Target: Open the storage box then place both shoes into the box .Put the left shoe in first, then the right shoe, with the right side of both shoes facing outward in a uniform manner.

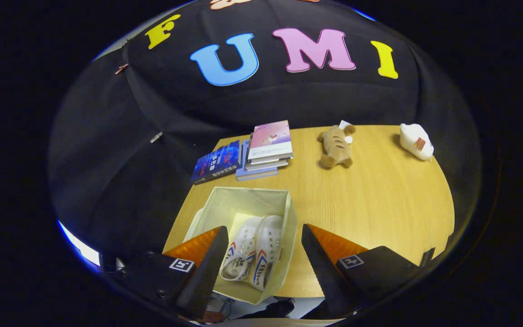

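The pale fabric storage box (288, 213) stands open on the wooden table (379, 204), below and between my fingers. Two white shoes (254, 252) with red and blue stripes lie side by side inside it, toes pointing away from me. My gripper (266, 254) hovers above the box with its fingers spread wide and nothing between them. The left finger (207, 268) covers the box's near left corner, and the right finger (320, 268) hangs over the table just right of the box.
Beyond the box lies a stack of books (268, 147) with a dark blue book (216, 162) beside it. A brown plush toy (335, 146) and a white soft item (416, 141) rest near the table's far edge.
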